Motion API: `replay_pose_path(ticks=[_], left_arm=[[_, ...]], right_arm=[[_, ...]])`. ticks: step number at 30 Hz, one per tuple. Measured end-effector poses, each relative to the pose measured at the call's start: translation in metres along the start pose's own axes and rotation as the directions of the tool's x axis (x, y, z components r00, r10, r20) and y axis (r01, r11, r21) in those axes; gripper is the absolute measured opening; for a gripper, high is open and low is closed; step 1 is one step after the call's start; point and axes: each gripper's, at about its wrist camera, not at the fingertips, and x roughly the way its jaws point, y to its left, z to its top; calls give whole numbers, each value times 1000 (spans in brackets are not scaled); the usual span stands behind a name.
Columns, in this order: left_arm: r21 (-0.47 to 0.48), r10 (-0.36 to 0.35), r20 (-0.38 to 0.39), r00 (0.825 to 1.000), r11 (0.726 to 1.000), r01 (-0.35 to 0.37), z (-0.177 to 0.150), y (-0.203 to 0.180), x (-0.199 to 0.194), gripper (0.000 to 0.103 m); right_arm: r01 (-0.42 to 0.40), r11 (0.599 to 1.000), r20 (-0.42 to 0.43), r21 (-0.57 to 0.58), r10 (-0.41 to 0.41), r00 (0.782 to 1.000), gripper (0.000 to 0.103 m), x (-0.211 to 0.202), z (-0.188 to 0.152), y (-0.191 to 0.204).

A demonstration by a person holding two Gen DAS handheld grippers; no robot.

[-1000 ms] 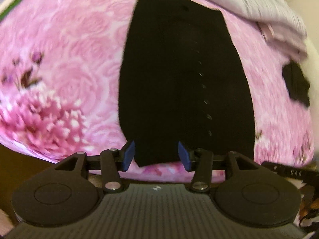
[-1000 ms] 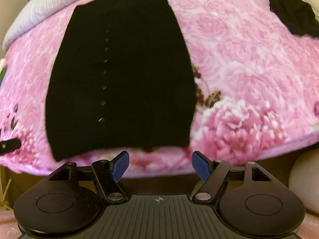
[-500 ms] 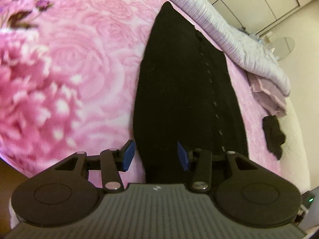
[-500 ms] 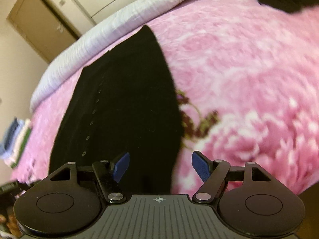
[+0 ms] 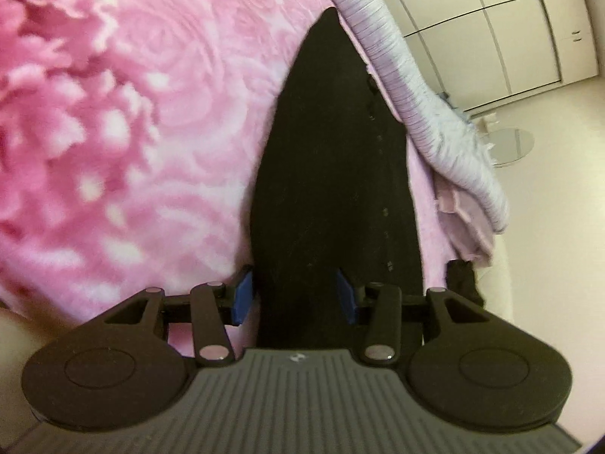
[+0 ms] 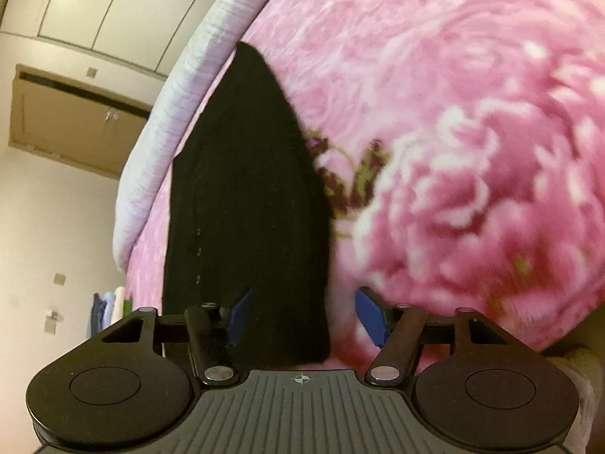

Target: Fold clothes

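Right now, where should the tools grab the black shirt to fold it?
Probably the two near hem corners of the black shirt. It lies flat on the pink blanket; the open left tool and right tool already straddle those corners, so pinch there from the near edge.

Pink rose-print bedspread [image 5: 143, 121] covers the bed, with a dark sprig motif [image 6: 348, 174] printed beside a large pale bloom. Grey-lilac ribbed blanket [image 5: 427, 113] lies rolled along the far edge of the bed; a pale pink cloth [image 5: 465, 223] shows beneath its end. White panelled wardrobe doors [image 5: 503, 38] and a wooden door [image 6: 68, 117] line the walls. Stacked folded textiles [image 6: 109, 306] sit in the background.
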Motion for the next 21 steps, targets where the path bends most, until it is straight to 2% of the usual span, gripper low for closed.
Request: replay_pose_path(ticks=[1, 2, 4, 7, 12, 13, 14, 15, 18, 21], left_arm=[[6, -7, -2, 1000, 1000, 7, 1, 0, 2, 39], [12, -14, -4, 1000, 1000, 14, 2, 0, 5, 39], [24, -28, -8, 1000, 999, 28, 3, 0, 9, 39], [41, -48, -15, 999, 998, 49, 6, 0, 16, 38], [76, -66, -32, 997, 995, 68, 7, -2, 26, 37], [86, -61, -39, 997, 994, 64, 7, -4, 27, 35], [96, -56, -45, 997, 994, 60, 6, -5, 28, 19], [91, -51, -50, 997, 994, 56, 6, -5, 30, 8], [30, -64, -39, 997, 997, 65, 4, 2, 28, 7], [93, -81, 10, 997, 992, 80, -1, -10, 10, 7]], right_arm=[[-13, 1000, -8, -8, 13, 1000, 51, 2, 4, 0], [-27, 1000, -14, -9, 27, 1000, 37, 6, 8, -2], [-40, 999, -44, 0, 40, 998, 28, 20, 14, -6], [-94, 996, -66, 9, 94, 993, 28, 34, 16, -9], [-117, 993, -77, -18, 115, 990, 27, 35, 6, -6], [-116, 993, -85, -8, 115, 990, 24, 35, 5, -6], [-106, 994, -84, -1, 105, 991, 14, 34, 4, -6], [-95, 995, -83, 5, 95, 992, 12, 33, 3, -5], [-62, 998, -80, 25, 64, 995, 10, 29, 1, -3], [-60, 998, -51, 0, 60, 997, 9, 20, -1, 8]])
